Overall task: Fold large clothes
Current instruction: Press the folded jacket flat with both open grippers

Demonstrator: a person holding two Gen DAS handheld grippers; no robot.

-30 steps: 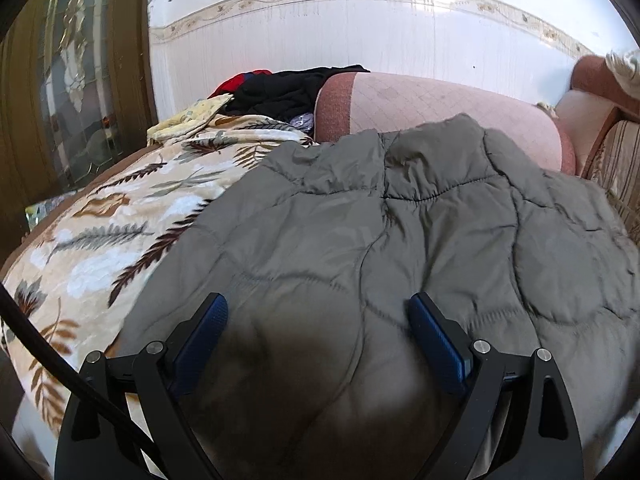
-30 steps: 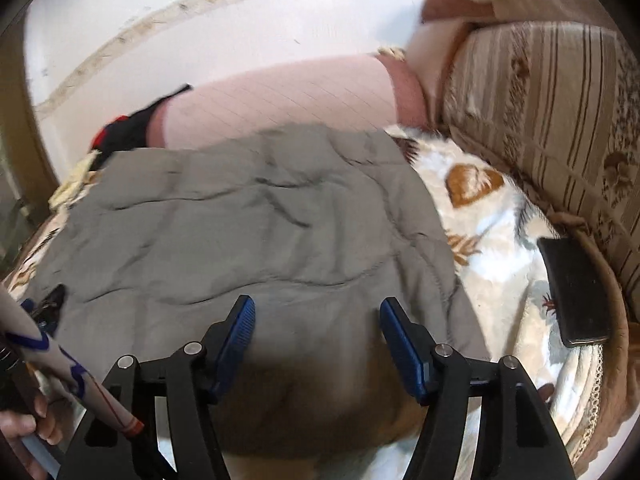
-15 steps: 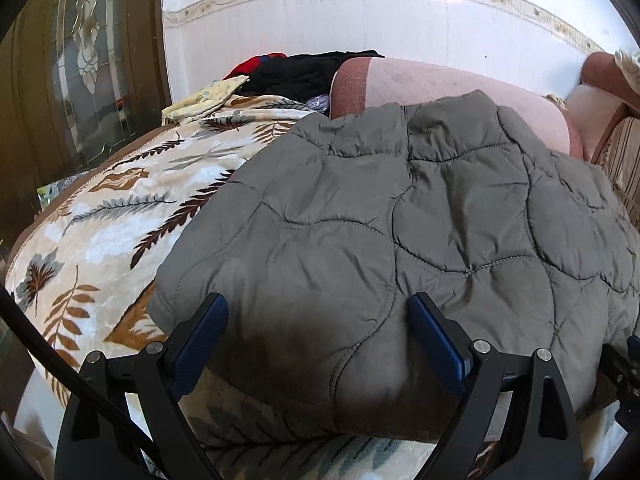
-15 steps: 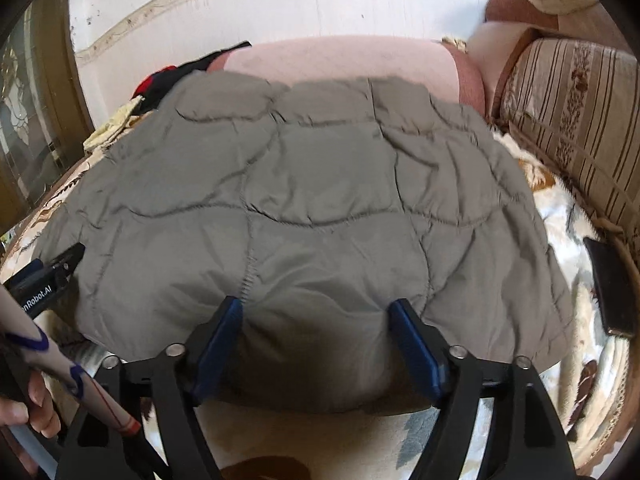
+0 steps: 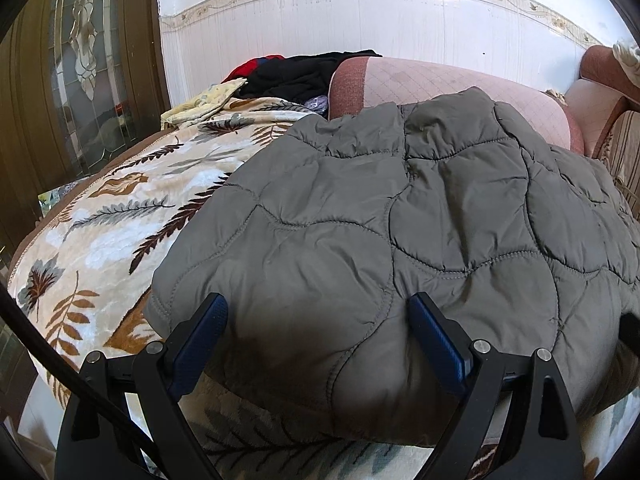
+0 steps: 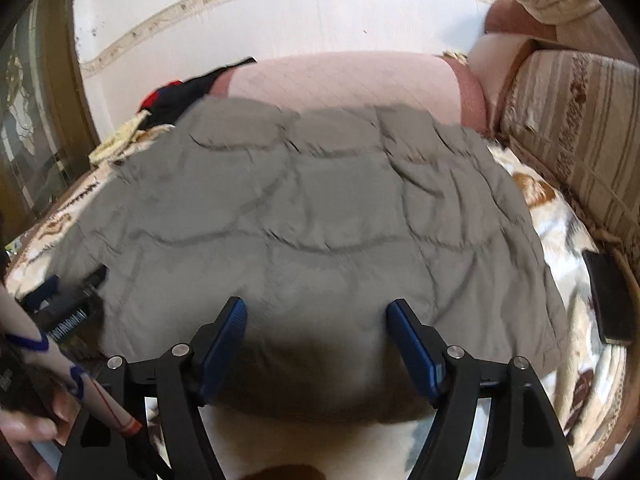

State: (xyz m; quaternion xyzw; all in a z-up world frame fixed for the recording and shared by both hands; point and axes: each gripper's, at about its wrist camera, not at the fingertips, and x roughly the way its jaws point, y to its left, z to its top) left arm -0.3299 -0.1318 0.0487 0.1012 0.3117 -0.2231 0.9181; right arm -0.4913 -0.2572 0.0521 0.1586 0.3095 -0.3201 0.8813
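Left wrist: grey jacket folded, near edge pulled closer.

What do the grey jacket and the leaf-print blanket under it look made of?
Grey quilted jacket: looks like thin matte synthetic shell, nylon or polyester, over soft padding; stitched curved seams leave puffy panels and fine wrinkles. Leaf-print blanket: probably plush fleece; the surface shows a soft sheen and short pile, with the pattern printed rather than woven, though that is hard to confirm.

The right wrist view is motion-blurred, smearing the grey quilted jacket and its stitching.
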